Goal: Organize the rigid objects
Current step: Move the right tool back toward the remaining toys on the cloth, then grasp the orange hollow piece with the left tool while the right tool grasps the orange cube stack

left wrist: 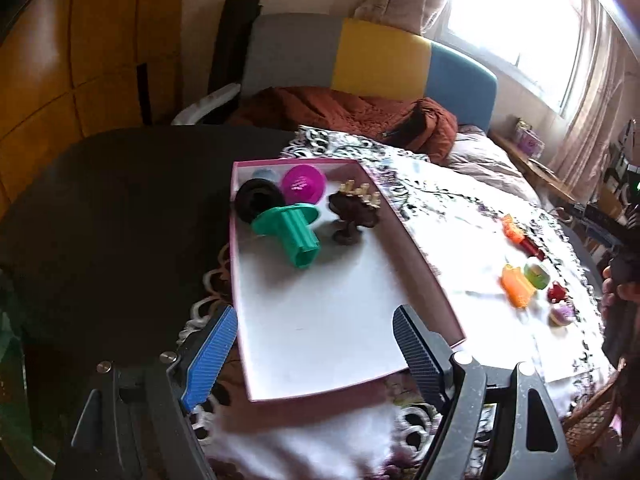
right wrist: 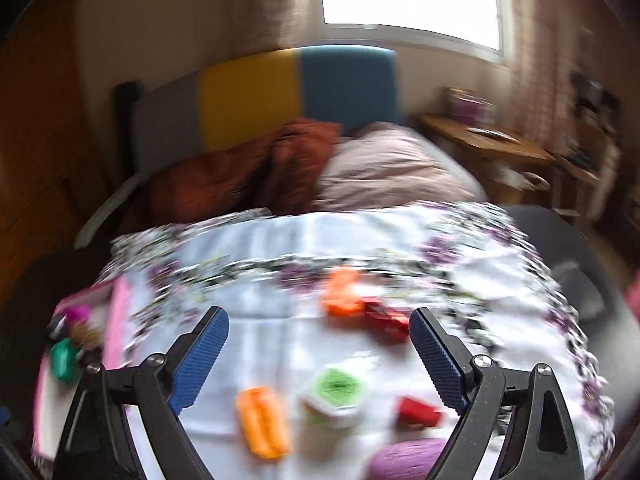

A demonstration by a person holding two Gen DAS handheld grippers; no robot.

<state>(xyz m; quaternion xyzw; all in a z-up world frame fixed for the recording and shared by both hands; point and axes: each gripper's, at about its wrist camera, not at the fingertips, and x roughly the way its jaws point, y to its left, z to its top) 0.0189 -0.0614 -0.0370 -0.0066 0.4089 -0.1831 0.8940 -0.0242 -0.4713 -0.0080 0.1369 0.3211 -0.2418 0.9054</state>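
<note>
A pink-rimmed white tray lies on the flowered tablecloth. At its far end sit a black ring, a magenta bowl, a green flanged tube and a brown stand with gold pieces. My left gripper hovers open over the tray's near end, nothing between its fingers. My right gripper is open above loose pieces on the cloth: an orange block, a green-topped piece, a red piece, a purple piece, another orange piece and a dark red piece. This view is blurred.
A bed with rust blanket and pale pillow lies behind the table, with a grey, yellow and blue headboard. A wooden bedside table stands right. Dark tabletop lies left of the tray. A person's hand shows at the right edge.
</note>
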